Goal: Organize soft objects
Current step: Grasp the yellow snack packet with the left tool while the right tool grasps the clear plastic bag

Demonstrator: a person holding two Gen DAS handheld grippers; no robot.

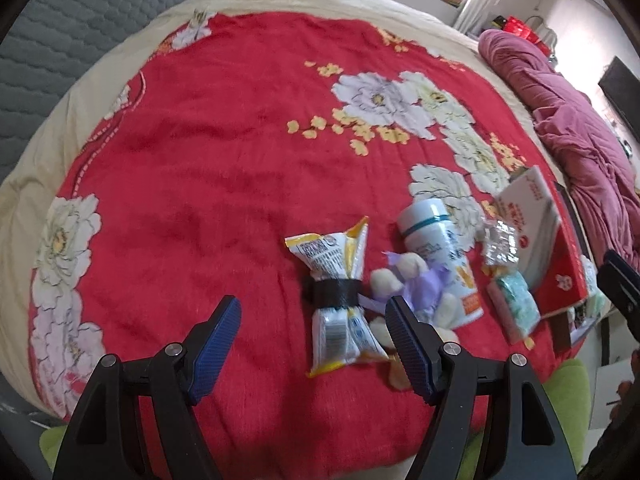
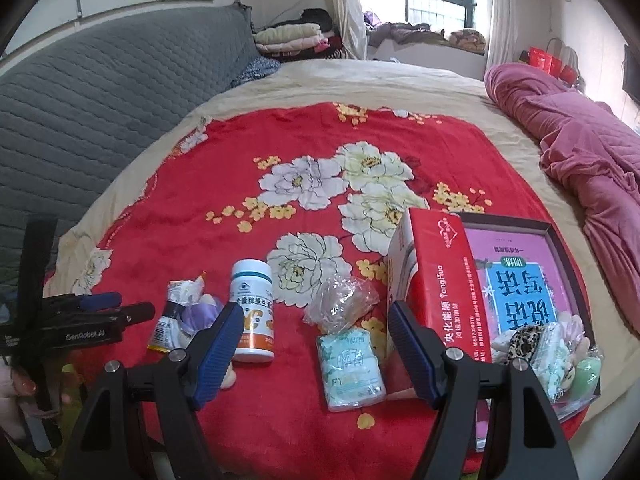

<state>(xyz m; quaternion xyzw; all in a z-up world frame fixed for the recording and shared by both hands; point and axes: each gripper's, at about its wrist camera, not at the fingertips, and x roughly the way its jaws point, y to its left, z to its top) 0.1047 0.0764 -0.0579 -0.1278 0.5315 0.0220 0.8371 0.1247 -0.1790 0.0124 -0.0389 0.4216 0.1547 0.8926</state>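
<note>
On the red floral blanket (image 1: 200, 168) lie a snack bag with a black band (image 1: 340, 300), a small plush toy in purple (image 1: 416, 284), a white bottle (image 1: 440, 256), a clear crinkled bag (image 1: 498, 242) and a mint tissue pack (image 1: 516, 304). My left gripper (image 1: 312, 328) is open and empty, just in front of the snack bag. My right gripper (image 2: 312, 340) is open and empty, over the tissue pack (image 2: 352, 364), beside the bottle (image 2: 252, 312). A shallow box tray (image 2: 568, 248) at the right holds several soft items (image 2: 552, 348).
A red and white carton (image 2: 436, 264) stands beside the tray. A pink quilt (image 2: 580, 140) lies along the right edge. A grey padded headboard (image 2: 100, 100) is at the left. Folded clothes (image 2: 296, 38) lie beyond the bed. The left gripper shows at the right wrist view's left edge (image 2: 100, 310).
</note>
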